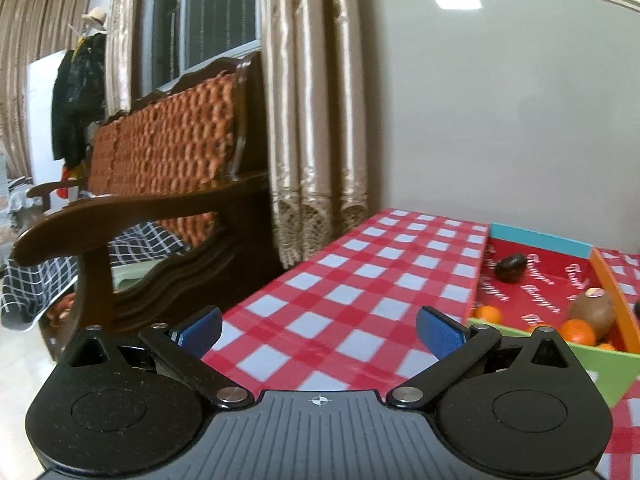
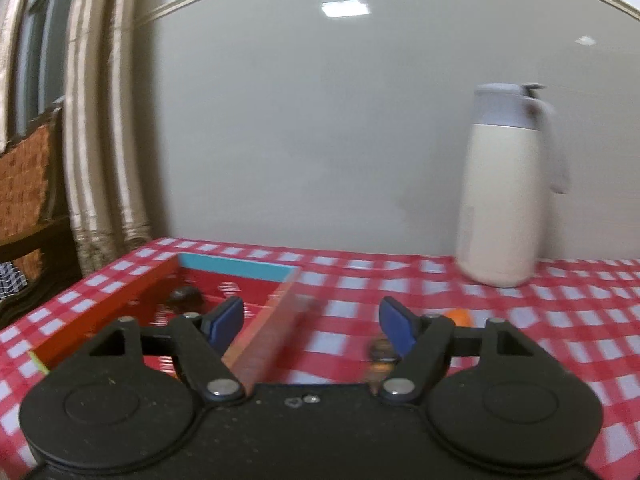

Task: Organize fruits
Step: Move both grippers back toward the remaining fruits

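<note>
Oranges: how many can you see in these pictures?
At least 4: three in the box, one by its near-left corner, one beside the kiwi, one partly hidden; another loose on the tablecloth.

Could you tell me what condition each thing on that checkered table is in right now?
left gripper: open, empty.
right gripper: open, empty.
box: open-topped, holding fruit.
kiwi: in box, stickered.
dark fruit: in box, apart from the others.
orange: loose on tablecloth.
jug: upright, lid shut.

White script, too blurred to read, repeats across the red box floor (image 1: 532,276).
</note>
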`<act>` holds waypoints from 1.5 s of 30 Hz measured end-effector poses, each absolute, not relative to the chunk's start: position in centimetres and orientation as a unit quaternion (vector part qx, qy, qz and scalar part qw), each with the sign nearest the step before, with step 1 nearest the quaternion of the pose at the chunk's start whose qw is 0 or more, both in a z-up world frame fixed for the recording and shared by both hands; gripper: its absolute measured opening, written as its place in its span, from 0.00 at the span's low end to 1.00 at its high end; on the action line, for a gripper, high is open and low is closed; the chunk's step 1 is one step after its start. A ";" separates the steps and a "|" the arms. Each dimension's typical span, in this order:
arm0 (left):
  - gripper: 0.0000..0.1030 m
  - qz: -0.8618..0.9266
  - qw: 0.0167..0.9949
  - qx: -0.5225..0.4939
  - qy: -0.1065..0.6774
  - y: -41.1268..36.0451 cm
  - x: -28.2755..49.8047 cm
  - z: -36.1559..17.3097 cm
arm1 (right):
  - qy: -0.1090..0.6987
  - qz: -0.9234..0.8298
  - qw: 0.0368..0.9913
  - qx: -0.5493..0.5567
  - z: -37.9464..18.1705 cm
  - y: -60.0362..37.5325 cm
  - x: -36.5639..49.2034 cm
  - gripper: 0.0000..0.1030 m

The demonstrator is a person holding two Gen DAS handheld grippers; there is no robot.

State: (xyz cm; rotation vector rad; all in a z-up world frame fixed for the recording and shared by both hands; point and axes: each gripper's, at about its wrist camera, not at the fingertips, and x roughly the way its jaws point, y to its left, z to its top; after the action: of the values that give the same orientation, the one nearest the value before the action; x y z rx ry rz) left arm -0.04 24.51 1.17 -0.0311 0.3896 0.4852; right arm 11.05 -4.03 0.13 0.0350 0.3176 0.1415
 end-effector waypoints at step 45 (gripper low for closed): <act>0.99 0.030 0.981 0.027 0.189 1.0 7.6 -0.2 | 0.180 -0.115 0.976 0.039 -2.2 -25.7 6.6 0.73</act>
State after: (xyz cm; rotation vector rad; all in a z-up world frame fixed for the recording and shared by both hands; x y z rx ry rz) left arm 7.56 0.99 -0.24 0.0539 0.3802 0.0597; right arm 6.62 -25.65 -2.24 0.0789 0.3621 -0.2314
